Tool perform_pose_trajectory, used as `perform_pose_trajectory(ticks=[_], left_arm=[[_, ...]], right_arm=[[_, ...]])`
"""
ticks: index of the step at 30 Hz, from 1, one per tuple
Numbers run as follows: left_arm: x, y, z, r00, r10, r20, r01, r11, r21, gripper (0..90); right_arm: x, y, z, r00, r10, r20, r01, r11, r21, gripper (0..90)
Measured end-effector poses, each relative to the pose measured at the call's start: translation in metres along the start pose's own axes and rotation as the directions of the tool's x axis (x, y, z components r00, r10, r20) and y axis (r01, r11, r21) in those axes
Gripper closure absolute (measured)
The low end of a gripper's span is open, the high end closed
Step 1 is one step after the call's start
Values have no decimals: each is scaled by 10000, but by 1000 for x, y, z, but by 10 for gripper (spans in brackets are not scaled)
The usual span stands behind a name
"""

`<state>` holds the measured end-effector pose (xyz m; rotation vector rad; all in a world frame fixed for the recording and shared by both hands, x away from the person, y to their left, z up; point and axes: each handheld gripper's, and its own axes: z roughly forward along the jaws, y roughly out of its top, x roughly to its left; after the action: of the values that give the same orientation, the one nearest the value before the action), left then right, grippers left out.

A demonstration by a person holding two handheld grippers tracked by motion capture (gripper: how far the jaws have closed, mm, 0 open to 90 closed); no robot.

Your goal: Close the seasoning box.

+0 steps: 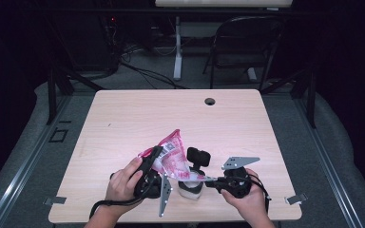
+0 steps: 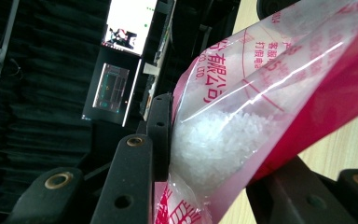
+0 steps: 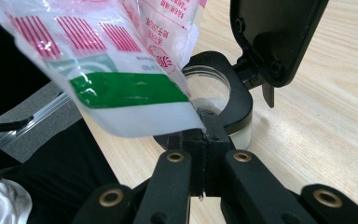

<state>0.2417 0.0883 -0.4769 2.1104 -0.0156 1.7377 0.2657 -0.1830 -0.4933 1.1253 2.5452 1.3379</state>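
Note:
A pink and white plastic bag point(image 1: 171, 159) of white grains hangs tilted over a small jar point(image 1: 190, 190) near the table's front edge. The jar's black flip lid point(image 1: 198, 156) stands raised. My left gripper point(image 1: 158, 154) is shut on the bag's body; in the left gripper view its jaws press the bag point(image 2: 242, 135) from both sides. My right gripper point(image 1: 210, 180) reaches in from the right. It is shut on the bag's lower corner point(image 3: 193, 119), right at the jar's black collar point(image 3: 242, 105). The lid point(image 3: 275, 32) rises behind it.
The light wooden table point(image 1: 138, 114) has a round cable hole point(image 1: 210, 101) near its far edge. Metal clips point(image 1: 295, 199) sit at the front corners. A folding chair point(image 1: 247, 42) and a desk leg point(image 1: 177, 47) stand on the floor beyond the table.

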Motion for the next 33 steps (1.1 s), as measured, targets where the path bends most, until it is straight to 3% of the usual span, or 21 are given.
perform_pose_trajectory(ticks=[33], left_arm=[[2, 3, -2, 10000, 25, -62, -26, 10000, -79, 701]], right_arm=[[0, -1, -2, 10000, 27, 37, -27, 10000, -33, 900]])
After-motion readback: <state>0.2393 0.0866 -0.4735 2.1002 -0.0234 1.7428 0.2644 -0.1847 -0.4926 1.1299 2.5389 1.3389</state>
